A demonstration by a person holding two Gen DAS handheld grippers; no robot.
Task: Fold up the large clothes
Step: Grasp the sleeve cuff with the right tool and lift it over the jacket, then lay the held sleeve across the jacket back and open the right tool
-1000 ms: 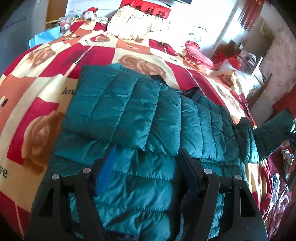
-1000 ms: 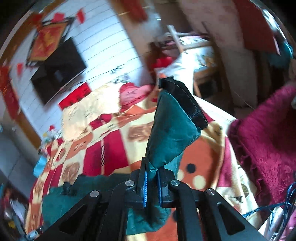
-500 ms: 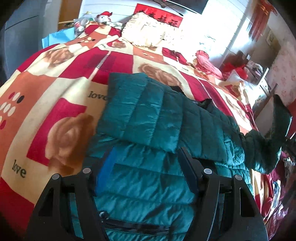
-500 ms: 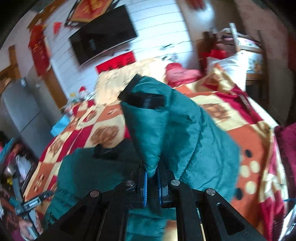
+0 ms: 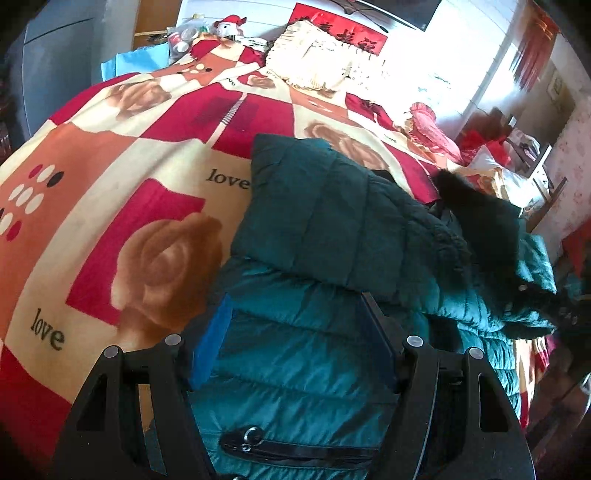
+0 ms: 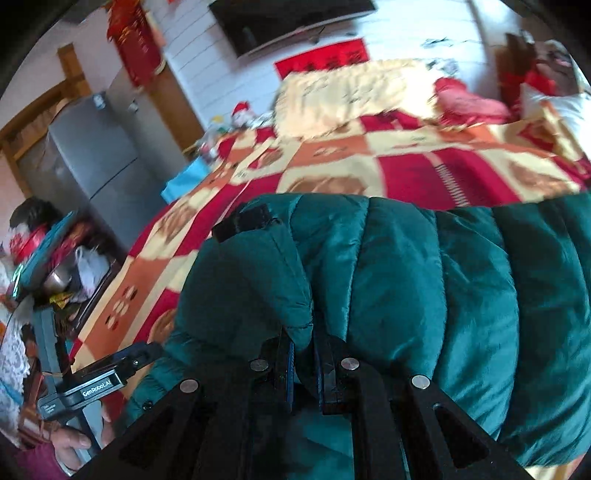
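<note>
A large teal quilted puffer jacket [image 5: 332,236] lies on a bed with a red, orange and cream rose-patterned blanket [image 5: 122,184]. One sleeve is folded across its chest. My left gripper [image 5: 295,332] is open and hovers over the jacket's lower front, near a zipped pocket [image 5: 295,446]. My right gripper [image 6: 304,354] is shut on the other sleeve [image 6: 258,280] near its black cuff [image 6: 242,223] and holds it over the jacket body [image 6: 461,288]. That sleeve also shows dark at the right of the left wrist view [image 5: 480,229].
A cream fringed pillow [image 5: 317,62] and red cushions [image 5: 428,125] lie at the head of the bed. A grey fridge [image 6: 96,155] and cluttered shelves [image 6: 55,258] stand to the bed's left. A TV [image 6: 288,18] hangs on the far wall.
My right gripper has swung the sleeve from high beside the bed over and down onto the jacket body. My left gripper has shifted right and closer to the jacket's lower front.
</note>
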